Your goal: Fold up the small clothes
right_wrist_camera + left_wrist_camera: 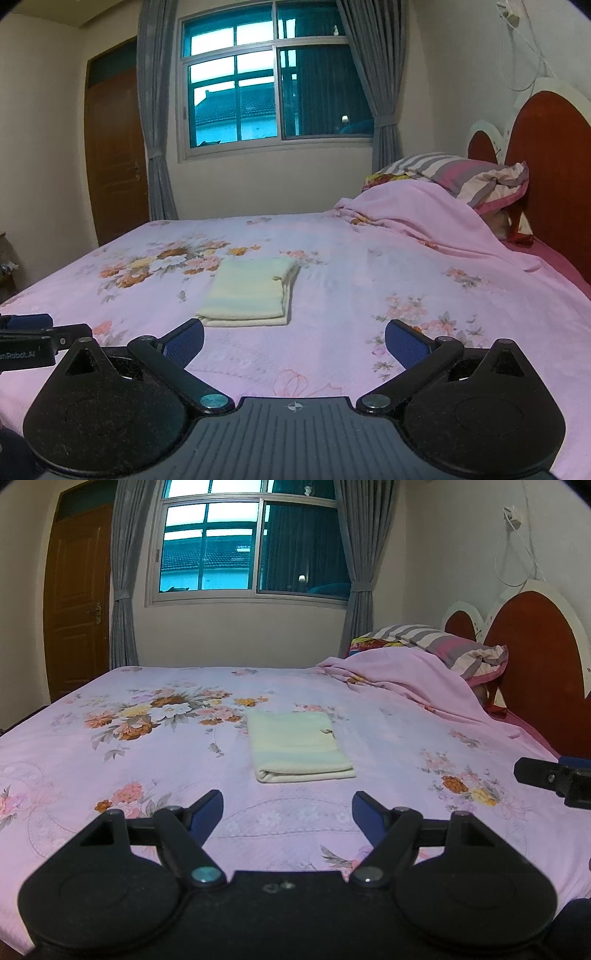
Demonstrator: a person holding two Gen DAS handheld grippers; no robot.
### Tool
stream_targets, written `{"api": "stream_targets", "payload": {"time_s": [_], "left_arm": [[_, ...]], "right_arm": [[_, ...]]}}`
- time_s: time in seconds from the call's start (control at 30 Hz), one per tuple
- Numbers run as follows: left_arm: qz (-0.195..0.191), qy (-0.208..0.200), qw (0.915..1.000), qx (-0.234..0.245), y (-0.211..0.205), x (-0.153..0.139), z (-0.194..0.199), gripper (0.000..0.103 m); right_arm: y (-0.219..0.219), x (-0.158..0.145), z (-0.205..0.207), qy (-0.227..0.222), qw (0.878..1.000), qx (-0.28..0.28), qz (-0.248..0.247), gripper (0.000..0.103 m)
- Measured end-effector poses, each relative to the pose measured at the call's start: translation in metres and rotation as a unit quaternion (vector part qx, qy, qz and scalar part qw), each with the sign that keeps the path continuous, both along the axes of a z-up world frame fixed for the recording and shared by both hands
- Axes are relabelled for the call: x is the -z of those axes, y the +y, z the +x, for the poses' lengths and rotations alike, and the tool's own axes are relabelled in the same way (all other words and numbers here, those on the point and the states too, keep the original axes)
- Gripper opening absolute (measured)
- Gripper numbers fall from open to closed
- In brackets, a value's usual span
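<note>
One folded cloth (300, 746), pale yellow-cream, is lying flat on the bed (184, 760), on the pink floral sheet just right of the big flower bouquet print (162, 710); in the right wrist view the cloth (251, 295) is showing stacked layers along its right edge. Two hand-held grippers are showing: the left hand-held gripper (287, 814) is hovering just short of the cloth's near edge, blue pads wide apart, released, nothing between them; the right hand-held gripper (293, 341) is sitting near the cloth's near edge too, slightly to the cloth's right, jaws spread wide, released, gripping nothing. Neither is touching the cloth. Both are pointing forward and tilting gently down toward the cloth, side by side; each one's finger tip is peeking into the other's view at the frame edge. Readable writing: partial white lettering "enRobot.AI" on the left hand-held gripper's body as seen in the right wrist view, cut off at the edge. Beyond the cloth: one window (251, 546) with two grey curtains, one brown door (77, 598) to the cloth's far left, one striped pillow (450, 646) on top of a bunched pink blanket (406, 679) to the cloth's far right, one red headboard (535, 672), one wall plug with white cable (511, 515) above the headboard.
</note>
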State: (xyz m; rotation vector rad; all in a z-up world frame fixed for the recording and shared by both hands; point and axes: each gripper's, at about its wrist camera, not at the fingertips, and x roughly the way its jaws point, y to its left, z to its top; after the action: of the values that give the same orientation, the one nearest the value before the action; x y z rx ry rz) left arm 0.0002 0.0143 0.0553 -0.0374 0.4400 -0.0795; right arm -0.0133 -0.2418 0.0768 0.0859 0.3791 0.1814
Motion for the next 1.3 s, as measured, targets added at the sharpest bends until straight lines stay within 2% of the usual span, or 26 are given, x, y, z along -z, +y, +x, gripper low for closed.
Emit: {"api": "stream_targets", "payload": {"time_s": [1.3], "left_arm": [[-0.004, -0.003, 1.0, -0.001, -0.0033, 0.0005, 0.0025, 0.077]], "right_arm": [[-0.003, -0.0002, 0.0068, 0.0, 1.0, -0.011, -0.011, 0.103]]}}
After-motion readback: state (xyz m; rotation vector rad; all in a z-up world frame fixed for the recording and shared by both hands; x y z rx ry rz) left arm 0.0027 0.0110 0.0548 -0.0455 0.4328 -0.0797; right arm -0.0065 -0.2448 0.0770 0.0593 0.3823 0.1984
